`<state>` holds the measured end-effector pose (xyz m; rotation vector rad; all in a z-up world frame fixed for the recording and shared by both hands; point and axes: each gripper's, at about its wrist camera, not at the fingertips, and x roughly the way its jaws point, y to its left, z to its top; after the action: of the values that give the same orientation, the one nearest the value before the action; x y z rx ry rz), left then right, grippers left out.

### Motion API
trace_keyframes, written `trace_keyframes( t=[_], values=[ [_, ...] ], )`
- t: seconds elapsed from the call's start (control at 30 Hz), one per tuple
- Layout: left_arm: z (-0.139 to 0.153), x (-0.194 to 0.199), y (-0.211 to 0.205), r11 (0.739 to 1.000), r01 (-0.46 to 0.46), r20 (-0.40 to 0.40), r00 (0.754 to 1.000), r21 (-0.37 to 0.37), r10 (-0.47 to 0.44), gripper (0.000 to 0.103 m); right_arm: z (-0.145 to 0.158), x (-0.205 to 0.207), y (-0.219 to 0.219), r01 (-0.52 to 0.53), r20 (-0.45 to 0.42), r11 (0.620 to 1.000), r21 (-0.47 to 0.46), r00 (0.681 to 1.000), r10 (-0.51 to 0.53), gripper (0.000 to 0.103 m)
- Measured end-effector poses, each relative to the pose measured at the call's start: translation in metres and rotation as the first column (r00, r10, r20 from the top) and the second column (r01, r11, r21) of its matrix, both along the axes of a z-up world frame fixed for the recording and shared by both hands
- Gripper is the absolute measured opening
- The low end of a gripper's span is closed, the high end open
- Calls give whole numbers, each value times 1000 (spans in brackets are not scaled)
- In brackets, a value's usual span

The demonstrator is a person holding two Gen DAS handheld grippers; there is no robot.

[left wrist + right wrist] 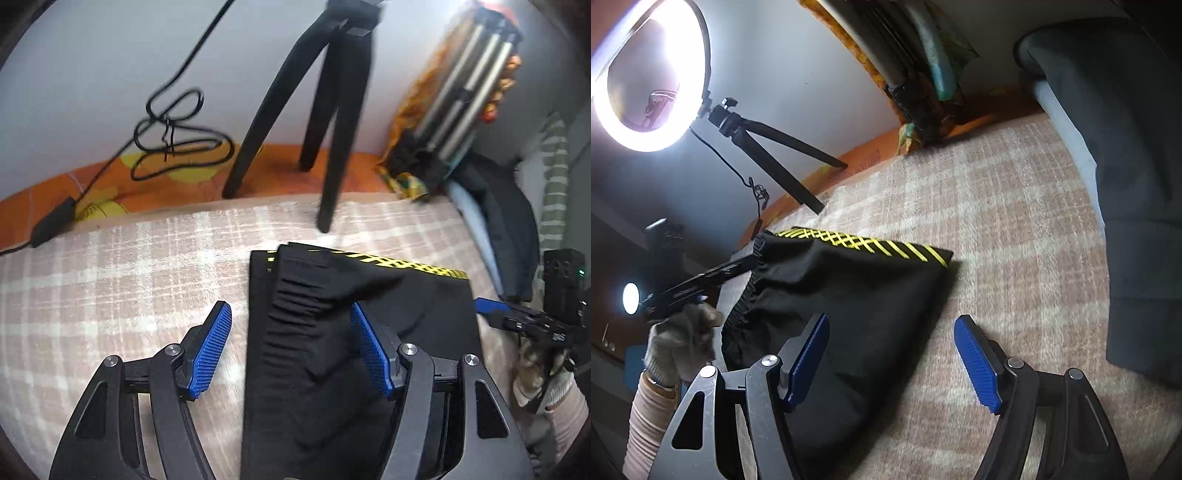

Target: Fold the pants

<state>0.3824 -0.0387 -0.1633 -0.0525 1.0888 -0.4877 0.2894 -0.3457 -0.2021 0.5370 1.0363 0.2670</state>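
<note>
Black pants (343,332) with a yellow cross-hatched stripe lie folded into a compact rectangle on the checked blanket (122,273). Their gathered elastic waistband runs down the left side. My left gripper (291,332) is open just above the pants' left part, holding nothing. In the right wrist view the same pants (849,295) lie left of centre. My right gripper (892,350) is open and empty over their right edge. The right gripper also shows at the right edge of the left wrist view (524,317), and the left gripper at the left of the right wrist view (701,280).
A black tripod (325,122) stands on the bed's far edge, carrying a lit ring light (653,74). A coiled black cable (177,147) hangs by the wall. Folded metal stands (465,85) lean in the corner. Dark clothing (1137,184) is piled on the right.
</note>
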Motion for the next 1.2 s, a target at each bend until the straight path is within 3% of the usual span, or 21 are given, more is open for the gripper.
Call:
trace_keyframes(
  t=[0.2, 0.3, 0.37, 0.4, 0.43, 0.5, 0.57, 0.63, 0.7, 0.8, 0.83, 0.97, 1.07, 1.17, 1.2],
  values=[
    [-18, 8, -5, 1000, 18, 5, 1000, -8, -18, 66, -3, 9, 11, -36, 28, 999, 0, 999, 36, 73],
    [-19, 8, -7, 1000, 23, 16, 1000, -4, -23, 64, -5, 13, 15, -39, 43, 999, 4, 998, 38, 66],
    [-19, 6, -10, 999, 31, 33, 999, 12, -32, 57, -8, 14, 15, -31, 47, 999, 35, 998, 29, 64],
    [-19, 4, -12, 999, 42, 50, 998, 26, -43, 45, -9, 15, 15, -23, 54, 999, 43, 998, 21, 63],
    [-20, 3, -17, 998, 44, 63, 997, 37, -47, 41, -10, 15, 16, -20, 58, 999, 50, 998, 17, 62],
    [-20, 3, -16, 999, 36, 75, 996, 33, -38, 33, -11, 16, 21, -34, 51, 998, 55, 998, 32, 41],
    [-21, 4, -14, 1000, 30, 78, 996, 2, -30, 28, -13, 17, 26, -37, 60, 998, 43, 998, 34, 34],
    [-21, 0, -18, 999, 40, 109, 993, 31, -43, 27, -14, 18, 32, -49, 54, 999, 23, 997, 47, 16],
    [-19, -4, -19, 998, 42, 135, 990, 52, -49, 26, -13, 18, 38, -51, 59, 999, -9, 997, 52, 11],
    [-13, -7, -16, 999, 27, 158, 987, 22, -31, 18, -7, 16, 44, -47, 86, 998, -39, 995, 50, 8],
    [-8, -10, -14, 1000, 25, 168, 986, -4, -24, 9, -2, 14, 45, -43, 98, 998, -52, 994, 48, 7],
    [2, -19, -17, 999, 53, 212, 976, 9, -54, 9, 21, 6, 53, -67, 154, 992, -106, 985, 83, 7],
    [-6, -10, -17, 999, 34, 166, 985, 17, -37, 12, 26, 10, 58, -93, 128, 989, -118, 986, 108, 7],
    [-13, -1, -21, 998, 38, 132, 990, 44, -43, 29, 22, 10, 61, -96, 103, 982, -161, 988, 114, 14],
    [-15, 1, -24, 997, 46, 119, 992, 62, -53, 41, 19, 11, 61, -105, 87, 982, -155, 989, 120, 20]
  ],
)
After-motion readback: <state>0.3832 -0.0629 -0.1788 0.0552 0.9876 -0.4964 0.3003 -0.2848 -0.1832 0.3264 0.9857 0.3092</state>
